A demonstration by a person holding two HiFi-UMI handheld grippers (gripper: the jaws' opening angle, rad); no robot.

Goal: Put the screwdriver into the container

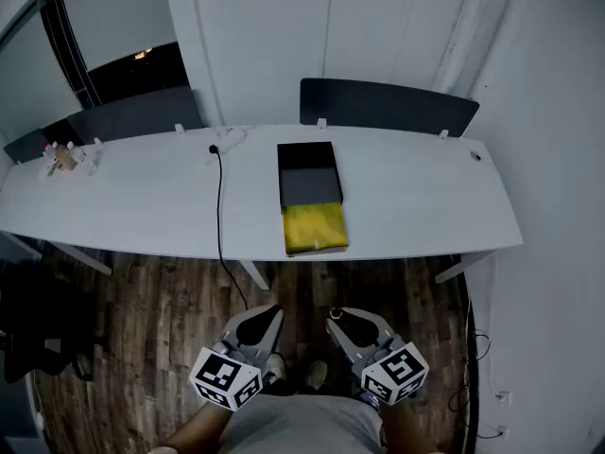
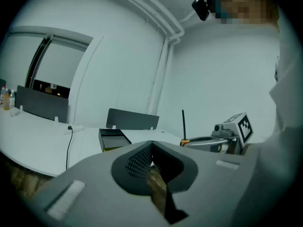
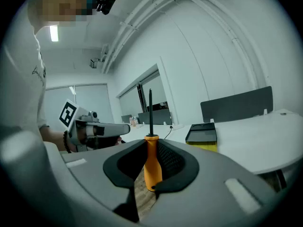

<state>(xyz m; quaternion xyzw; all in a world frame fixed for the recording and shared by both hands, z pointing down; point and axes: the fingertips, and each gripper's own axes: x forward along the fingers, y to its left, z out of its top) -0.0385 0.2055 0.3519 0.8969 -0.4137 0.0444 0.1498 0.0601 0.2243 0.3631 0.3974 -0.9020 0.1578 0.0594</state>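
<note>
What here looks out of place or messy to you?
Nothing is spilled or broken. One oddity: a black cable runs across the white table and hangs over its near edge toward the floor. The screwdriver stands upright in the right tongs, not lying down.

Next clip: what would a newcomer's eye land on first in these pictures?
The orange-handled screwdriver, gripped upright in the tongs of the right gripper, fills the middle of the right gripper view. In the head view, a black container with a bright yellow piece in front of it sits on the long white desk. The left gripper, tongs shut and empty, hangs over the wooden floor.
</note>
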